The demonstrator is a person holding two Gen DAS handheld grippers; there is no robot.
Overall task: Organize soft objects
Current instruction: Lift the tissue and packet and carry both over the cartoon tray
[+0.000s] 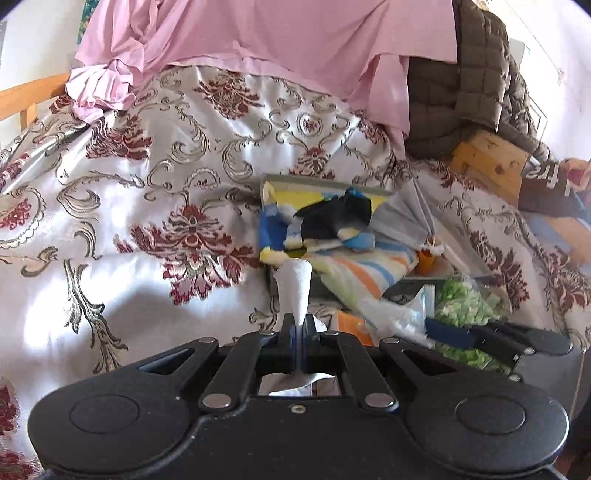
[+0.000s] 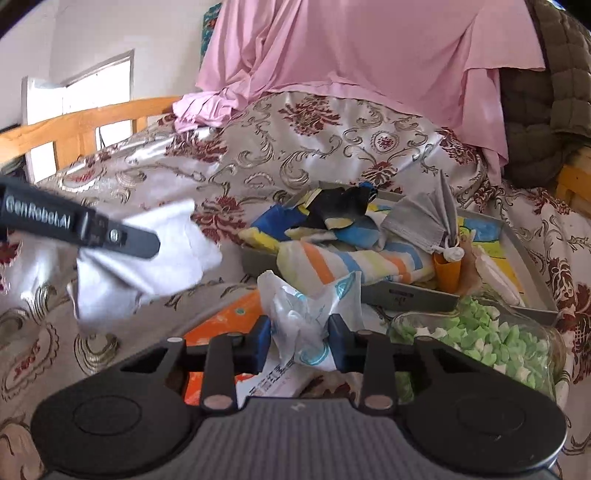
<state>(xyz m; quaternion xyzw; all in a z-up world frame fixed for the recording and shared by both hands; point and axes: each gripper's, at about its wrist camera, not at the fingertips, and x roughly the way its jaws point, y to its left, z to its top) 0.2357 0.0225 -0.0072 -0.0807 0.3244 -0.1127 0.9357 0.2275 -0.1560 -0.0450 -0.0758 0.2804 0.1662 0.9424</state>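
Bedspread [image 1: 155, 155] silver with maroon floral; sheet [image 1: 295, 33] pink; cloth [image 2: 162, 254] white; towel [image 2: 354, 262] orange-blue-yellow striped; tray [image 2: 402, 295] grey; jar [image 2: 480, 339] of green bits.

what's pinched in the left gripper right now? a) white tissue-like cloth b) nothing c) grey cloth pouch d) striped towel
a: in the left wrist view the left gripper is shut on a white tissue-like cloth sticking up from its closed tips.
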